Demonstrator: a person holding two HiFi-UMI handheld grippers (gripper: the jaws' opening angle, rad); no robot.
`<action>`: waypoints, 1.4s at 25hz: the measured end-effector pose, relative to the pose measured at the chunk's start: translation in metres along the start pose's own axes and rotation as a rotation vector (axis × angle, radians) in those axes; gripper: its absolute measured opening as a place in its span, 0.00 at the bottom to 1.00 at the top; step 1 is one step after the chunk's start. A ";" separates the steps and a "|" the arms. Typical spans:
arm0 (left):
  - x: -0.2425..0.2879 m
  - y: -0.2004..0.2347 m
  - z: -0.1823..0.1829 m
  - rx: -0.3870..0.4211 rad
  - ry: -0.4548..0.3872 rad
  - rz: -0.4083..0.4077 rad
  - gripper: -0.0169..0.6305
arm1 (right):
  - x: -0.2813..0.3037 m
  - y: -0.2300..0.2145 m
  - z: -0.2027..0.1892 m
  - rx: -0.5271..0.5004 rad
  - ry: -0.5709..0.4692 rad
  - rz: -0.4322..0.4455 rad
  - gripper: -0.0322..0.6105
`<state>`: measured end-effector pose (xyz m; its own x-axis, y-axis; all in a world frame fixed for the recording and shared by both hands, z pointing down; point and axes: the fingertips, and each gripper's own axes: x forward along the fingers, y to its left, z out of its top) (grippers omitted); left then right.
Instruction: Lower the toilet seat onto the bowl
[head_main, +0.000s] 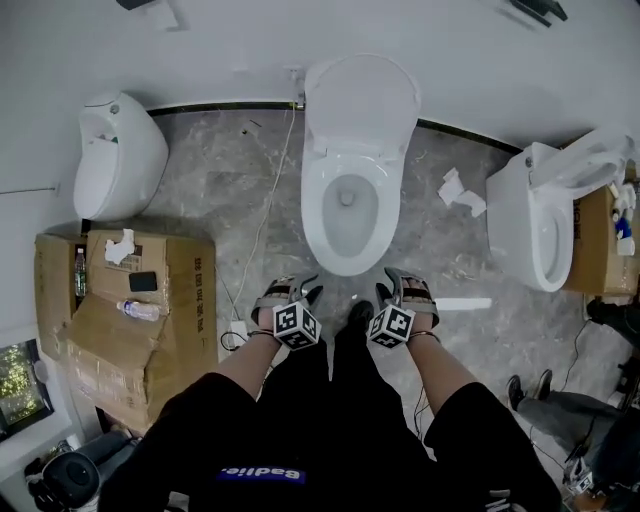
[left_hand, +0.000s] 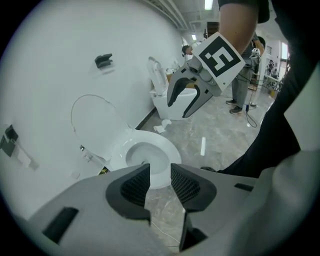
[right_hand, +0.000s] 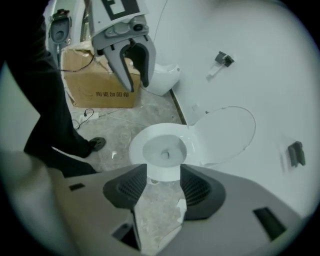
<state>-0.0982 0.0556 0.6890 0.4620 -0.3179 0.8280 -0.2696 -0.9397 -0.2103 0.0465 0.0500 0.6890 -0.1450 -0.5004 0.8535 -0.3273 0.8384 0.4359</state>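
Observation:
A white toilet stands against the wall in the head view, its bowl (head_main: 345, 264) open. The seat and lid (head_main: 362, 100) are raised together and lean back on the wall; I cannot tell one from the other. My left gripper (head_main: 297, 296) and right gripper (head_main: 397, 292) hover side by side just in front of the bowl, close to my legs. Both are open with nothing between the jaws. The left gripper view looks past its own jaws (left_hand: 160, 176) at the bowl (left_hand: 172, 152) and the right gripper (left_hand: 180, 108). The right gripper view shows the raised seat (right_hand: 225, 134) beyond its jaws (right_hand: 163, 182).
A white floor fixture (head_main: 120, 165) and cardboard boxes (head_main: 130, 300) sit at the left. A second toilet (head_main: 545, 215) stands at the right, with crumpled paper (head_main: 460, 192) between the two toilets. A thin cable (head_main: 262, 220) runs over the marble floor. Another person's shoes (head_main: 525, 385) are at lower right.

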 end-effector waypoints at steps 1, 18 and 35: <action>-0.009 0.001 0.006 -0.020 -0.013 0.007 0.23 | -0.009 -0.007 0.007 0.041 -0.010 -0.009 0.39; -0.155 0.110 0.177 -0.415 -0.466 0.123 0.21 | -0.174 -0.159 0.109 0.671 -0.396 -0.094 0.27; -0.283 0.161 0.268 -0.469 -0.759 0.188 0.07 | -0.299 -0.228 0.194 0.728 -0.826 -0.104 0.11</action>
<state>-0.0459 -0.0393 0.2819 0.7631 -0.6138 0.2023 -0.6356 -0.7694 0.0631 -0.0163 -0.0332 0.2790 -0.5746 -0.7791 0.2508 -0.8061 0.5916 -0.0091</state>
